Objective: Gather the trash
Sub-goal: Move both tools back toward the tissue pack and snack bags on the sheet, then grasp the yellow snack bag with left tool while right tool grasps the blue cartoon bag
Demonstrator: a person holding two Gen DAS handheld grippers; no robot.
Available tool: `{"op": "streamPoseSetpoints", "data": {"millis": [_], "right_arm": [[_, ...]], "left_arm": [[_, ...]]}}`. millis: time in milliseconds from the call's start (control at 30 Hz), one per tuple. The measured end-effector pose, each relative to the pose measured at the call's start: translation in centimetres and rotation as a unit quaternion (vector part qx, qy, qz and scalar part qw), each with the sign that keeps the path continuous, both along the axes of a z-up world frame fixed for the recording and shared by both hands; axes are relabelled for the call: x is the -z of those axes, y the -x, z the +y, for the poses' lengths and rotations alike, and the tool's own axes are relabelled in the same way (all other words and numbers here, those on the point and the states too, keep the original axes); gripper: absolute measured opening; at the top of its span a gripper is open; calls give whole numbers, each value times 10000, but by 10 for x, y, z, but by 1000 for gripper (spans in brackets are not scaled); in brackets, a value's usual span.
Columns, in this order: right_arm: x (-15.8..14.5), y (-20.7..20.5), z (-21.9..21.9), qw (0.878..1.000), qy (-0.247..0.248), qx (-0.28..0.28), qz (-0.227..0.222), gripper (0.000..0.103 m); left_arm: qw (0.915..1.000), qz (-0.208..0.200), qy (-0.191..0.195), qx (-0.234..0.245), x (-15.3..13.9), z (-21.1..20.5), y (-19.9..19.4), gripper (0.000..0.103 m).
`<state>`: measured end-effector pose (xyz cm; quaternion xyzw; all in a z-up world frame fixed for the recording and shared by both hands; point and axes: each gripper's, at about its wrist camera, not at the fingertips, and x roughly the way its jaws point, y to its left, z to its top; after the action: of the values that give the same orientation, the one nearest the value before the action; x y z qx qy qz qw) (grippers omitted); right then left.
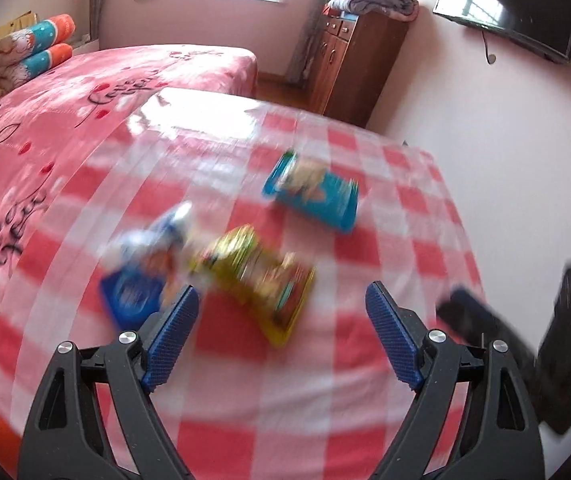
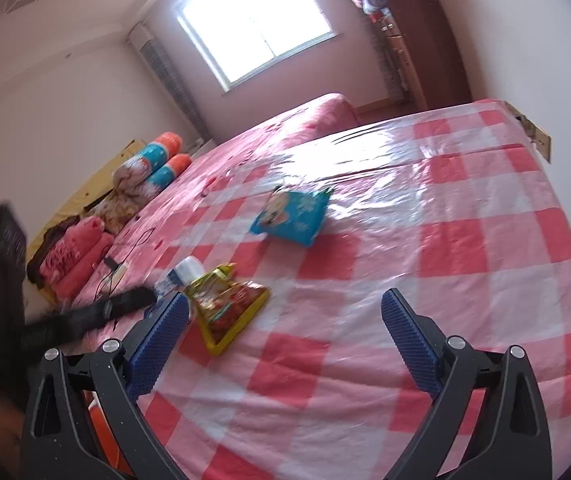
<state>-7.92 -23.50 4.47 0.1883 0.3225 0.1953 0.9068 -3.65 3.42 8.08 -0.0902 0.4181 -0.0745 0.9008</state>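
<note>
Left wrist view: the left gripper [image 1: 281, 300] is tilted down over the checked table [image 1: 405, 208], fingers spread wide and empty — a yellow wrapper [image 1: 261, 276] lies just ahead. Right wrist view: the right gripper [image 2: 285, 308] is likewise held wide, empty — a blue packet [image 2: 291, 214] lies farther off.

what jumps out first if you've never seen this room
The red and white checked tablecloth fills both views, with three snack wrappers on it: a blue packet farther back, a yellow packet nearer, and a blue and white wrapper beside it. Behind lies a pink bed under a bright window.
</note>
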Motion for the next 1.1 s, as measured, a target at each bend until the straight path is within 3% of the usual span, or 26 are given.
{"op": "streamPoseSetpoints", "data": {"millis": [167, 300, 600, 800, 1100], "right_arm": [[3, -4, -15, 9997, -85, 201, 68, 96], [6, -7, -23, 9994, -128, 278, 165, 96], [5, -8, -27, 9994, -109, 282, 145, 96], [8, -12, -29, 9992, -154, 277, 238, 96], [10, -13, -48, 9974, -247, 626, 258, 96]], "left_arm": [[9993, 194, 264, -185, 5, -13, -68, 86], [9959, 559, 340, -618, 23, -15, -121, 86], [9862, 948, 680, -1178, 52, -13, -185, 86], [9894, 1116, 241, -897, 62, -32, -196, 81], [9937, 1101, -183, 79, 62, -69, -177, 71]]}}
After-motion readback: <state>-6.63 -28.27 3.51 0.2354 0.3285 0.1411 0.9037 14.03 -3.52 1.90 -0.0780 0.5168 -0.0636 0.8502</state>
